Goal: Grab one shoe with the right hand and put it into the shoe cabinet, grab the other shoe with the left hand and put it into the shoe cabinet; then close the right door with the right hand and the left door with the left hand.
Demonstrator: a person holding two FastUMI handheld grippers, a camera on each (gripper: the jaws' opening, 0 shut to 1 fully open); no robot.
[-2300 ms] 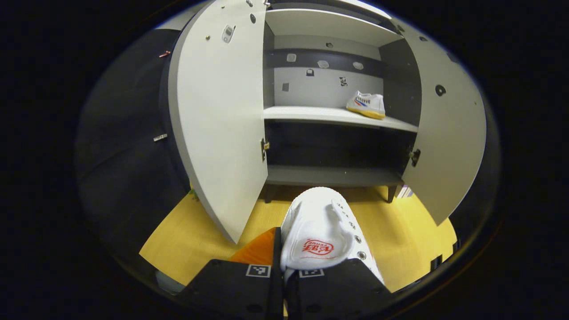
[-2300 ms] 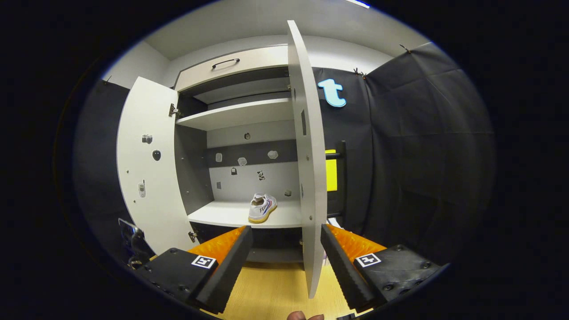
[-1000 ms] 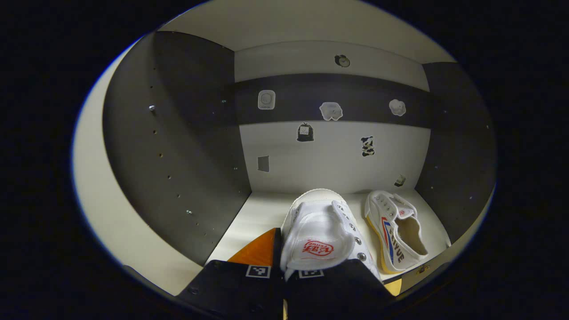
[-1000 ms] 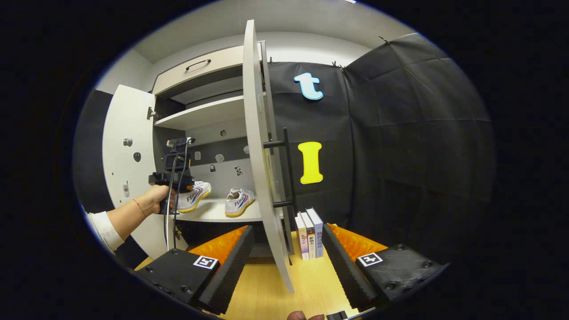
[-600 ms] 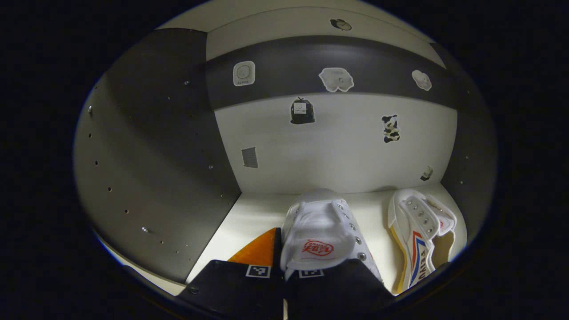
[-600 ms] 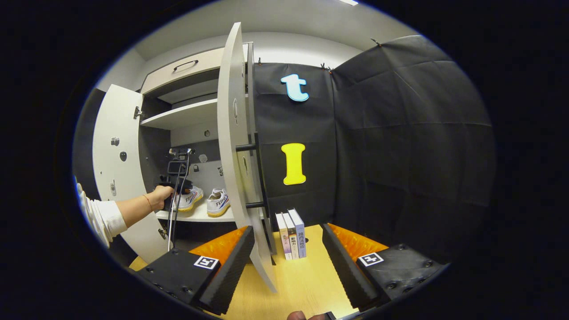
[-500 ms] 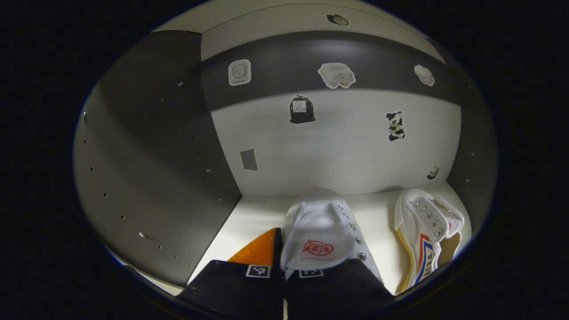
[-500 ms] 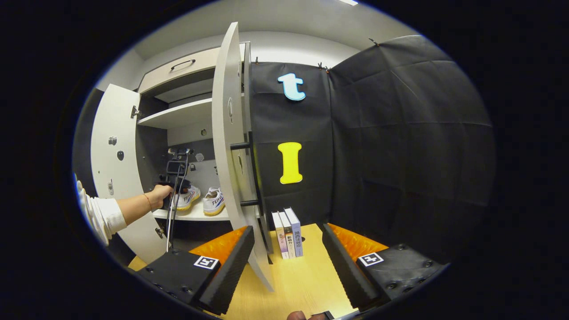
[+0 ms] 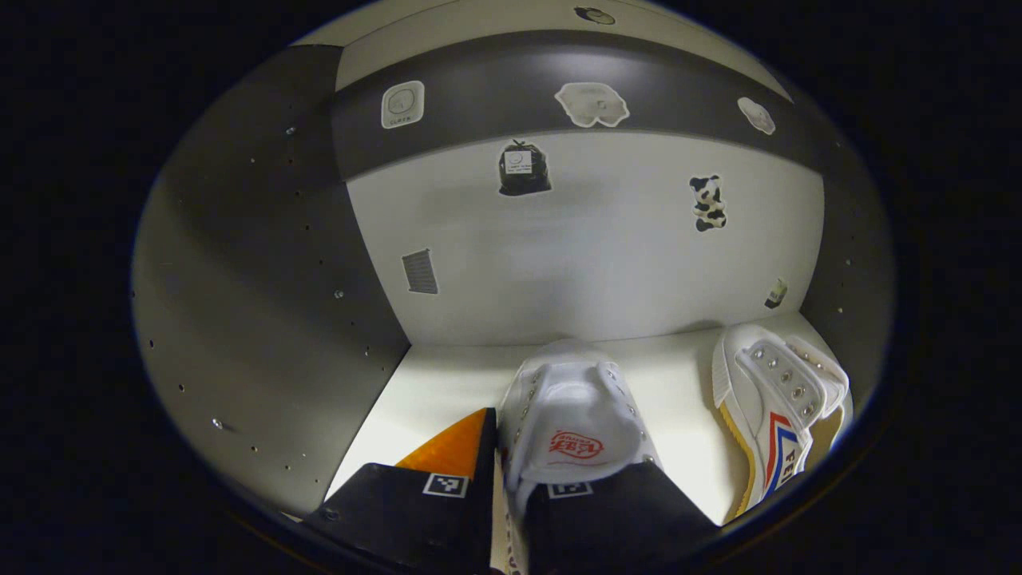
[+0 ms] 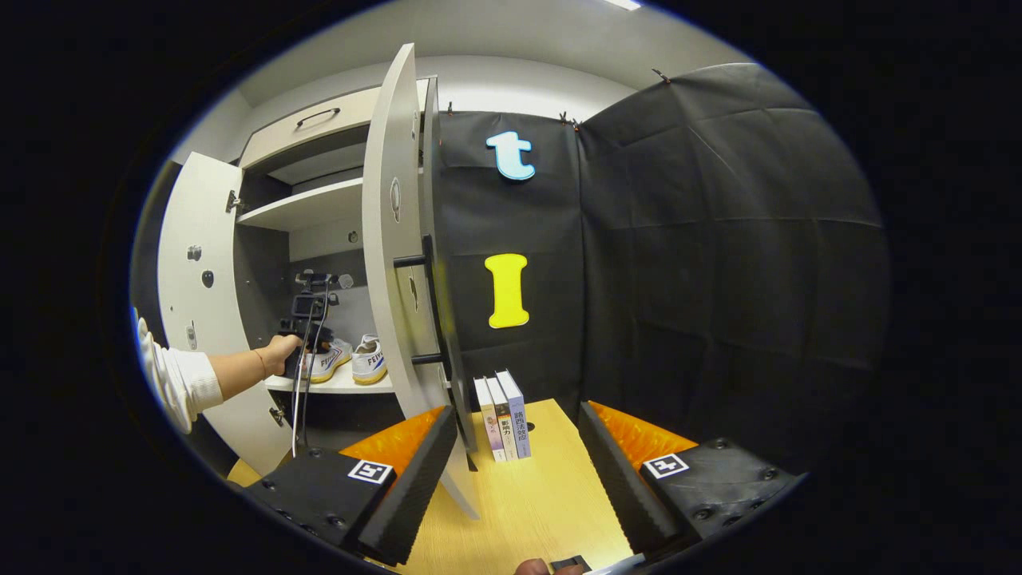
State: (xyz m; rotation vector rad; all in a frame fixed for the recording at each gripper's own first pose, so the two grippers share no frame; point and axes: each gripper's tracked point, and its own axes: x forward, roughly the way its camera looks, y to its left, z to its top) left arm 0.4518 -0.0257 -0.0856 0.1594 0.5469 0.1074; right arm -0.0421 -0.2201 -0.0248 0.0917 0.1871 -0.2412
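Deep inside the shoe cabinet, the left gripper view looks along the middle shelf toward the back wall. At the near edge the left gripper pinches the heel of a white shoe, toe pointing to the far wall; whether the sole rests on the shelf or hangs just above it cannot be told. To the right lies the other shoe, close to the right side wall, near the held shoe but apart from it.

From the right gripper view, the cabinet stands at far left with both doors swung out. A hand in a white sleeve holds the left gripper at the shelf, where both shoes sit side by side. The right door stands edge-on just beyond the right gripper, whose fingers are spread with nothing between them. A row of books stands on the yellow floor against the black cloth, right of the door.

Risks from here, as I judge them: letting go while the shoe is tilted or off the shelf could tip it onto its neighbour or roll it toward the front edge. Drawing the left gripper back carelessly could drag the heel out. A right-door swing begun while the arm is inside would strike it.
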